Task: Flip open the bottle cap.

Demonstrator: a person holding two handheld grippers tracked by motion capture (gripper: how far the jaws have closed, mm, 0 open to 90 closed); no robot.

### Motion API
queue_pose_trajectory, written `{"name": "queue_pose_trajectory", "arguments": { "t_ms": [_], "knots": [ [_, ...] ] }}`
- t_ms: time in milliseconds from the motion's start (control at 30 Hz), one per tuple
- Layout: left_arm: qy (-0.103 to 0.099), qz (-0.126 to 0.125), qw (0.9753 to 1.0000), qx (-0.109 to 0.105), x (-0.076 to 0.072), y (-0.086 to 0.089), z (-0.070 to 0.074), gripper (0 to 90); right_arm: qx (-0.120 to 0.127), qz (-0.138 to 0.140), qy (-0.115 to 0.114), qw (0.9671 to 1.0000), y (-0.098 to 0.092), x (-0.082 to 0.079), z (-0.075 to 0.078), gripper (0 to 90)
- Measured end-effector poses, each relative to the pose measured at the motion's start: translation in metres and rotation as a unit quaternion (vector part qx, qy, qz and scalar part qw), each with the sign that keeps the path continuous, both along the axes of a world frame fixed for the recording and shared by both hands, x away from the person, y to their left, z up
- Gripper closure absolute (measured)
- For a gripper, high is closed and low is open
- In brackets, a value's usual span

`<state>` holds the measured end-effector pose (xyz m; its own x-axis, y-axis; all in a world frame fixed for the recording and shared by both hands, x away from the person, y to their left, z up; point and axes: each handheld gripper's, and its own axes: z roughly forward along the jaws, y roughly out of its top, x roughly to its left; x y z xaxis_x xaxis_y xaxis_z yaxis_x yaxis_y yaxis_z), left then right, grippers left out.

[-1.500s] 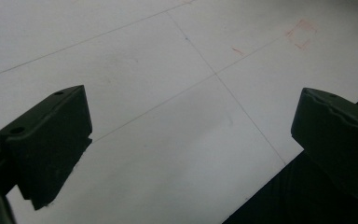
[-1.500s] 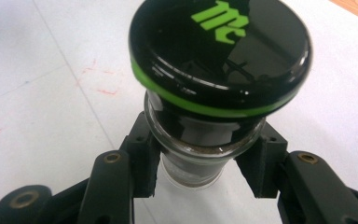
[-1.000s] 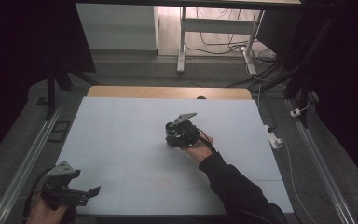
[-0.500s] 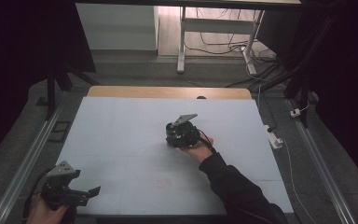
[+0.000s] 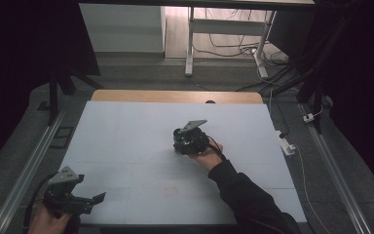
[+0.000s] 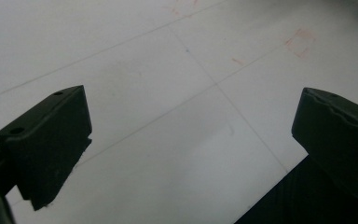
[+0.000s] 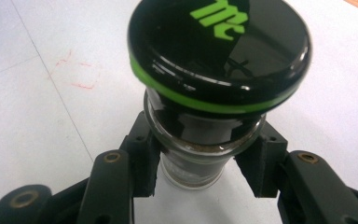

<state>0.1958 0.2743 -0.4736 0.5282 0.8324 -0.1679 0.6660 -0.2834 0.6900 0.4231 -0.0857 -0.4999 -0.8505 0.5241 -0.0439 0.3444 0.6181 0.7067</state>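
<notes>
— Gripping a small glass jar (image 7: 200,154) by the neck just under its lid (image 7: 219,51), our right gripper (image 7: 198,168) has its jaws closed on the glass at mid-surface. How will it handle, do we think?

— We judge it light but stiff, slick and breakable; the black, green-ringed lid overhangs the neck, so a hold beneath that rim should keep it from slipping down.

— And inside?

— We see a dark brownish fill through the glass; what it is, we cannot tell.

— Our left gripper (image 5: 75,202)?

— Jaws wide apart, holding nothing, over the white surface (image 5: 126,141) at its near left corner.
</notes>
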Motion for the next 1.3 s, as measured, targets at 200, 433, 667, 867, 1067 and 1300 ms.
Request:
{"name": "queue_pose_trajectory", "arguments": {
  "t_ms": [200,433,667,867,1067,1300],
  "knots": [
    [-0.007,-0.019,0.9997,-0.011,0.005,-0.002,0.0,0.0,0.001,0.001,0.0,1.0,0.0,0.0,0.0,53.0],
    [-0.009,-0.038,0.999,-0.021,0.016,-0.008,0.0,0.0,0.003,0.001,-0.001,1.0,0.0,0.0,-0.001,53.0],
    [-0.008,-0.063,0.9975,-0.031,0.034,-0.021,0.001,0.0,0.003,0.002,-0.002,1.0,0.0,0.0,-0.001,53.0],
    [-0.022,-0.076,0.9965,-0.027,0.047,-0.032,0.004,0.0,0.005,0.002,-0.001,1.0,0.0,0.0,-0.001,53.0],
    [-0.015,-0.093,0.9954,-0.016,0.066,-0.045,0.007,0.0,0.006,0.002,-0.001,1.0,0.0,0.0,-0.001,53.0],
    [-0.022,-0.104,0.9943,-0.003,0.081,-0.057,0.009,0.0,0.007,0.003,-0.001,1.0,-0.001,0.0,-0.001,53.0]
  ]
}}
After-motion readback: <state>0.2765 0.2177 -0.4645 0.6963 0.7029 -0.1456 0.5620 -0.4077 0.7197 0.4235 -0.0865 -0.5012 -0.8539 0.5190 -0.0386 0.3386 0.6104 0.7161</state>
